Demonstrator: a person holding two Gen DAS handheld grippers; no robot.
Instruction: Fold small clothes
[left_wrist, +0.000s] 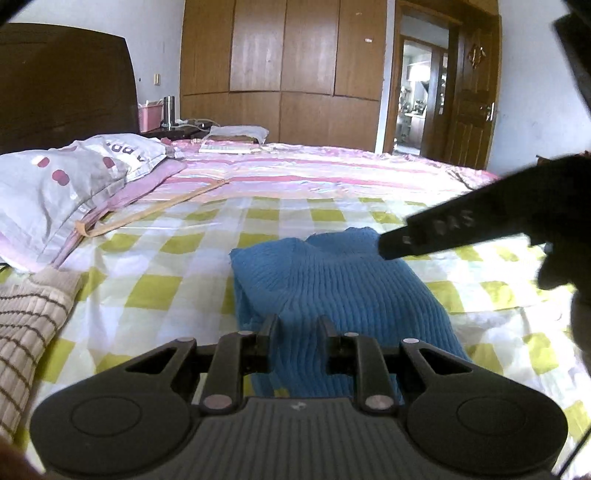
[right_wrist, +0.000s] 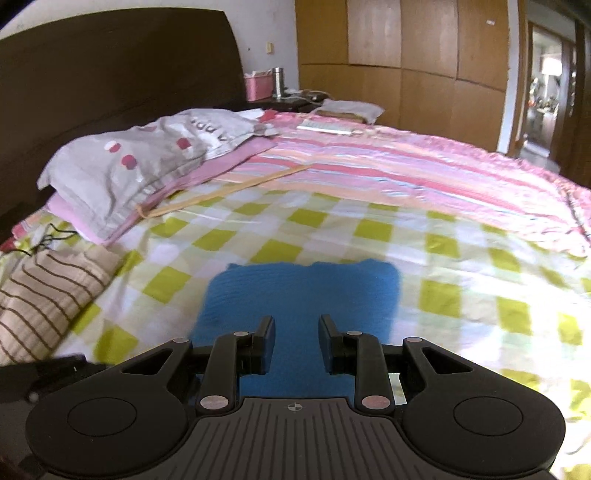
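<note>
A bed (right_wrist: 461, 236) under a green-and-white checked sheet carries a blue knitted garment (left_wrist: 332, 288), already folded into a compact rectangle, lying flat near the front edge. A striped beige garment (right_wrist: 48, 295) waits at the left. The left tool (left_wrist: 297, 332) and right tool (right_wrist: 297, 332) both hover just above the blue piece, jaws apart, holding nothing. The fold looks nearly finished; next likely comes setting it aside.

The left gripper (left_wrist: 297, 325) sits low and level, pointing away, its two fingers parted with a clear gap between them. The right gripper (right_wrist: 297, 325) is likewise level with its fingers apart; in the left wrist view it reaches in from the right, angled leftward.
</note>
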